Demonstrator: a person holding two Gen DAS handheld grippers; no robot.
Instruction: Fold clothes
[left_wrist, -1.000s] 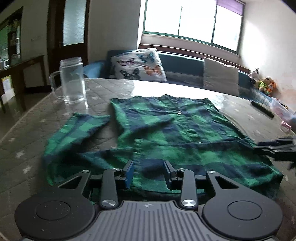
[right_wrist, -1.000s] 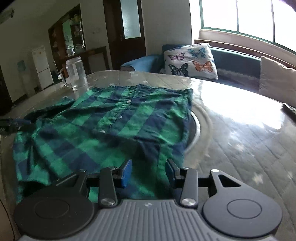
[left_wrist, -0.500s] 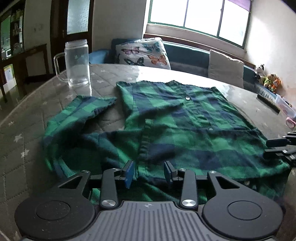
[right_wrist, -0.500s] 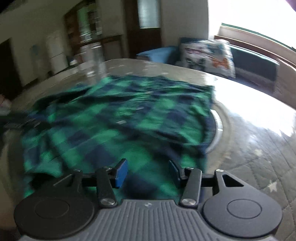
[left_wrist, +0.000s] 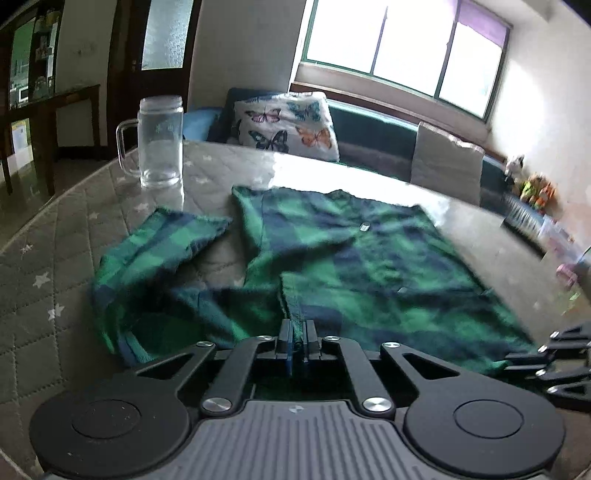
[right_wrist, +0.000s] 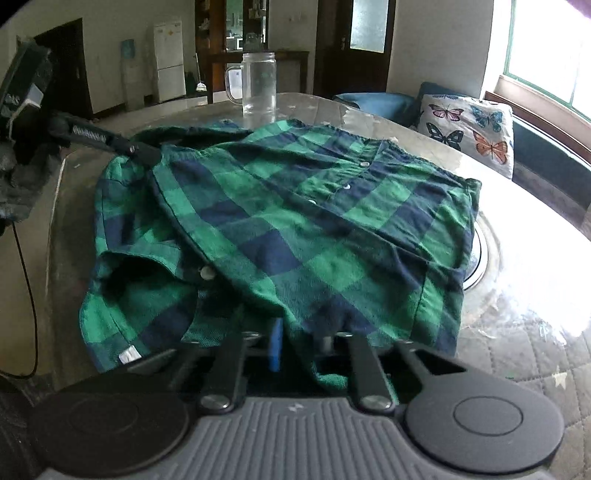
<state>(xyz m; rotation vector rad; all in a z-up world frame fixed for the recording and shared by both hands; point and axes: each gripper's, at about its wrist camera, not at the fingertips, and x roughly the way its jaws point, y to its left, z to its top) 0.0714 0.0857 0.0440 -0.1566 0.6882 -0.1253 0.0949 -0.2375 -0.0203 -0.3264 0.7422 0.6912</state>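
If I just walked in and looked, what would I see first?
A big green and blue checked shirt spread across the middle of the table, buttons up. Both claws are pinching its near edge: the left claw and the right claw. Behind the shirt stands a tall clear glass mug, and a butterfly pillow sits on the bench under the window.

Your left tongs (left_wrist: 296, 341) just clamped onto the green-and-navy plaid flannel shirt's (left_wrist: 369, 266) near edge, on the grey quilted counter (left_wrist: 44, 258).
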